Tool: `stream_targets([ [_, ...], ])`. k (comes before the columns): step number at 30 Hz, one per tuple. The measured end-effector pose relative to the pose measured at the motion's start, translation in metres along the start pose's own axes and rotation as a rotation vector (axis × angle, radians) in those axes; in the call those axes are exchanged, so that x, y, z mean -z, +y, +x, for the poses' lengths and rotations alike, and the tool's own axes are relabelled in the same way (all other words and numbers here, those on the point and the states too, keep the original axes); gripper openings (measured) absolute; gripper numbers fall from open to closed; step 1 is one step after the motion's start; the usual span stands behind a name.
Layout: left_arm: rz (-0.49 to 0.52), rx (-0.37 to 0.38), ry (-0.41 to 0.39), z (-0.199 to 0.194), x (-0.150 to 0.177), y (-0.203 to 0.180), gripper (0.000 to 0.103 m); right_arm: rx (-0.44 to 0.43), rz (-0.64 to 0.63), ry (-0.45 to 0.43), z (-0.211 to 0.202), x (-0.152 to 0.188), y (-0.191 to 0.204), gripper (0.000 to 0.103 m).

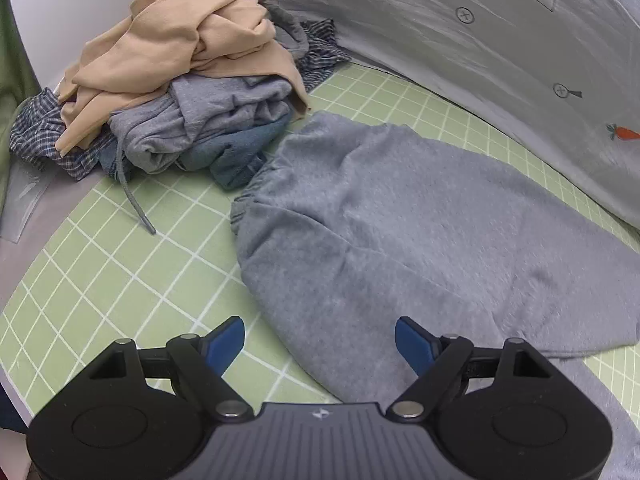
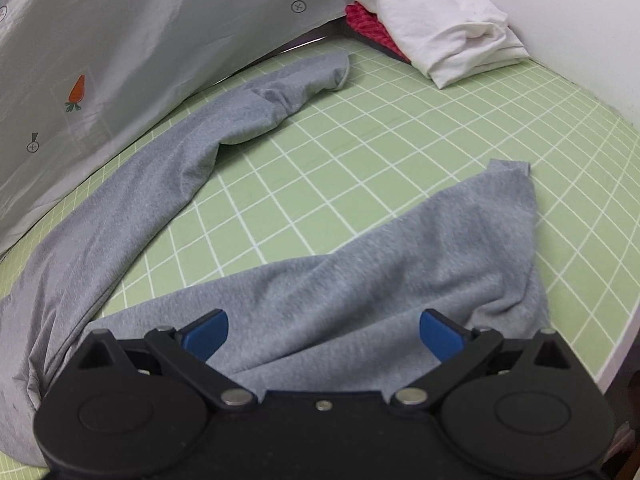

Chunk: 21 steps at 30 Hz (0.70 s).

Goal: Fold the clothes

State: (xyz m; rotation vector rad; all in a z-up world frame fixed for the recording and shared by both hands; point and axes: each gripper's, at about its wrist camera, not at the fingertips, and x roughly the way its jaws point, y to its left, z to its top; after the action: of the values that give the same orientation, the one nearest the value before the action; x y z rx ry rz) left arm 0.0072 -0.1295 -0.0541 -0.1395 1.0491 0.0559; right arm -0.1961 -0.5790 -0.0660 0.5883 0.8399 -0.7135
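Grey sweatpants (image 1: 392,232) lie spread on the green grid mat (image 1: 120,264). The left wrist view shows their elastic waistband end toward the pile. The right wrist view shows the two legs apart: the far leg (image 2: 168,168) runs along the grey sheet, the near leg (image 2: 420,248) lies under my right gripper. My left gripper (image 1: 319,340) is open and empty, just above the near edge of the pants. My right gripper (image 2: 323,330) is open and empty over the near leg.
A pile of unfolded clothes (image 1: 184,80) (tan, grey, blue, plaid) sits at the mat's far left, with a drawstring (image 1: 136,200) trailing out. A grey printed sheet (image 2: 100,40) borders the back. Folded white cloth (image 2: 436,16) over a red item (image 2: 368,28) lies at the far right. The mat's edge (image 2: 624,320) is at the right.
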Motion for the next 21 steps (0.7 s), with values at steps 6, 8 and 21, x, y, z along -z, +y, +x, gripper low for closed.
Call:
stream_targets([
  [6,0.039,0.032,-0.008,-0.017,0.031,-0.043,0.083,0.033,0.036,0.009,-0.006,-0.005,-0.054,0.103],
  [8,0.051,0.045,-0.010,-0.021,0.043,-0.060,0.083,0.037,0.026,0.014,-0.004,-0.009,-0.069,0.103],
  [21,0.106,0.074,0.040,-0.015,0.092,-0.160,0.083,-0.008,-0.009,0.114,0.017,-0.030,-0.136,0.091],
])
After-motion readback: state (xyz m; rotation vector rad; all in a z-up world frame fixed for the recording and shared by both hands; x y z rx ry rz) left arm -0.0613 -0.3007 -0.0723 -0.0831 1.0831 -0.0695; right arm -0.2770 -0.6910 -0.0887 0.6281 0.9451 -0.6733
